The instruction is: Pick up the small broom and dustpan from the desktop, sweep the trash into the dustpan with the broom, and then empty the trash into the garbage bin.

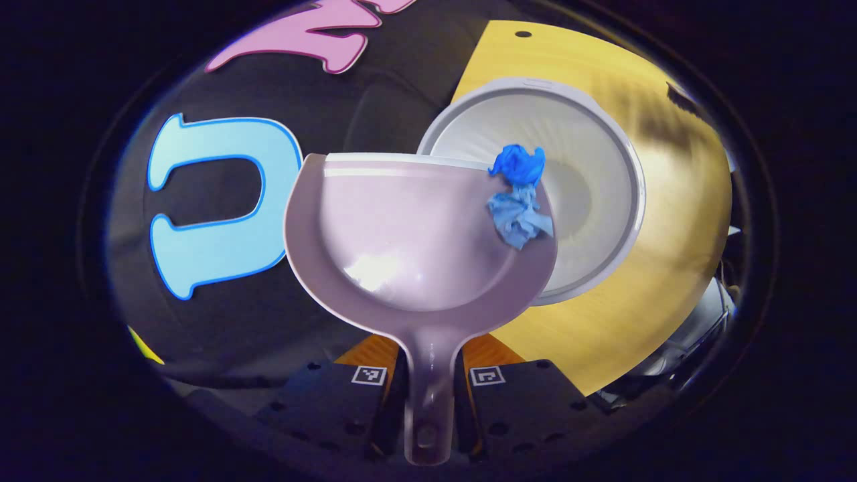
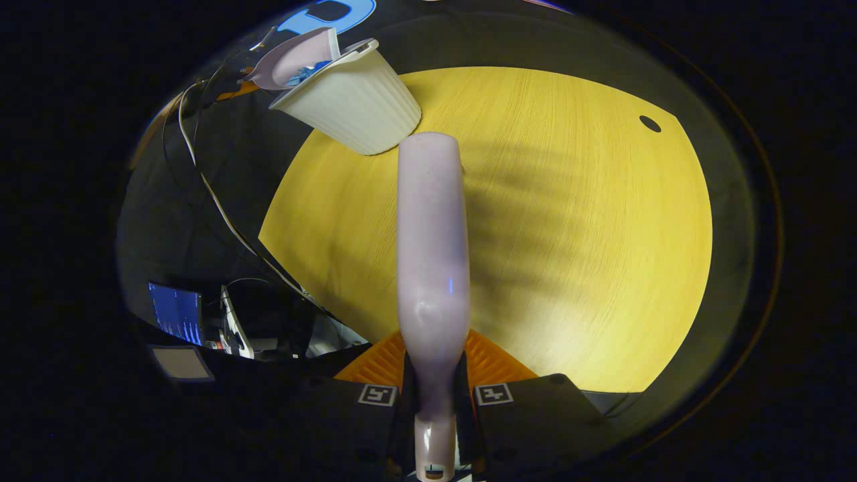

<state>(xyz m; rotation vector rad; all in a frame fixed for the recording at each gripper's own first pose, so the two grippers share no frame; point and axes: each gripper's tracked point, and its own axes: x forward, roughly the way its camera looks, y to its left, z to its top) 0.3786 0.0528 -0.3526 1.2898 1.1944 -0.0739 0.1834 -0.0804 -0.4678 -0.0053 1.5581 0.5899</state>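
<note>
**Two tools held, trash at the dustpan lip over the bin**

Both grippers are loaded. I have the left gripper [image 1: 427,402] clamped on the dustpan [image 1: 415,241] by its narrow handle, both fingers pressing the sides. The pan is hard, glossy plastic: light, stiff and, I judge, slippery inside, so the load should slide readily once tipped. The handle is the right place to hold; it is thin, and I would expect the pan to twist in the grip if swung fast.

Trash [image 1: 519,197] is a crumpled blue wad, soft and very light, sitting at the far right corner of the pan's lip, partly over the bin [image 1: 602,201]. It may cling or drift rather than drop cleanly.

The bin is a white ribbed tub standing on the yellow desktop [image 1: 676,201], just right of and beyond the pan. In the right gripper view the pan is tilted over the bin's rim.

I have the right gripper [image 2: 434,415] closed on the broom [image 2: 432,268] handle, held above the desktop, well apart from the bin. Its bristles I cannot make out.
</note>
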